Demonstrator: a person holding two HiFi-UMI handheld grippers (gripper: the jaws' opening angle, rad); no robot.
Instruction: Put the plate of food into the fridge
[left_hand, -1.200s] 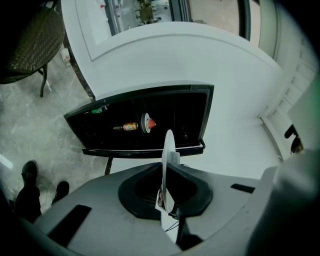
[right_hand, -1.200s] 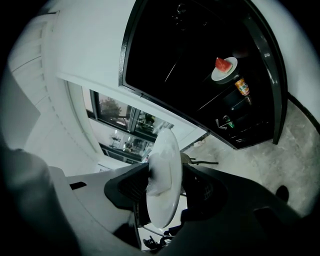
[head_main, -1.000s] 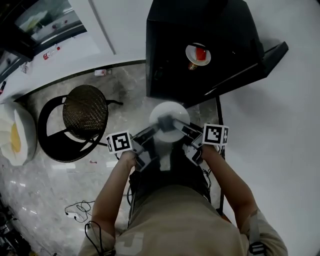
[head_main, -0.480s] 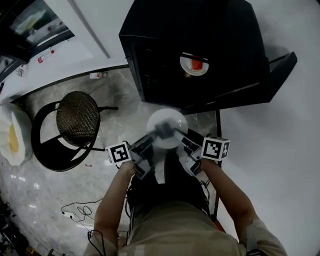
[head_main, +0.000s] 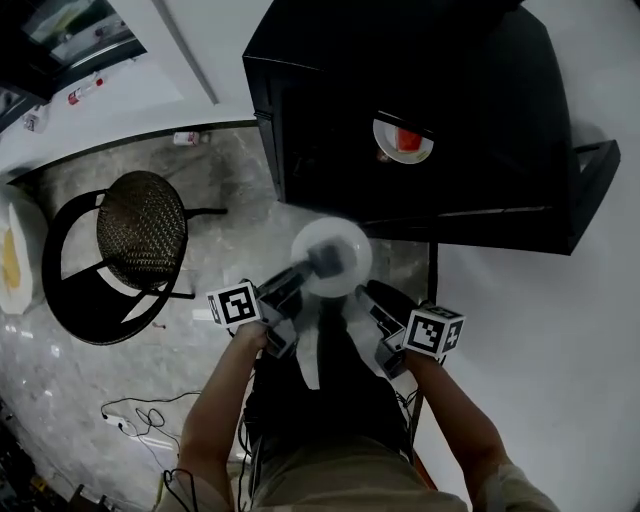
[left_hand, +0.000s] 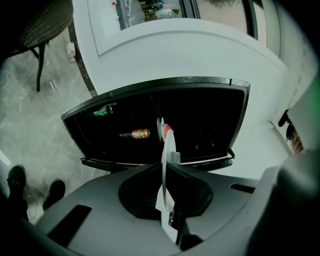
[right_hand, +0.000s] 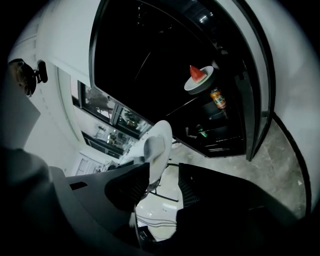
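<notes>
A black fridge (head_main: 480, 80) stands open in front of me. On a shelf inside it sits a white plate with a red slice of food (head_main: 403, 140), also seen in the right gripper view (right_hand: 198, 79). My left gripper (head_main: 325, 262) is shut on the rim of another round white plate (head_main: 338, 240), held just before the fridge; nothing shows on it. In the left gripper view this plate (left_hand: 164, 150) stands edge-on between the jaws. My right gripper (head_main: 362, 298) is open and a little apart from the white plate (right_hand: 160, 140), with nothing between its jaws.
A small bottle (left_hand: 135, 133) lies on a fridge shelf beside the plate of food. The fridge door (head_main: 592, 190) swings out to the right. A black wicker chair (head_main: 140, 230) stands to the left, and cables (head_main: 135, 415) lie on the marble floor.
The right gripper has come off the white plate and drawn back toward the person. The left gripper still holds the plate, now nearer the fridge.
</notes>
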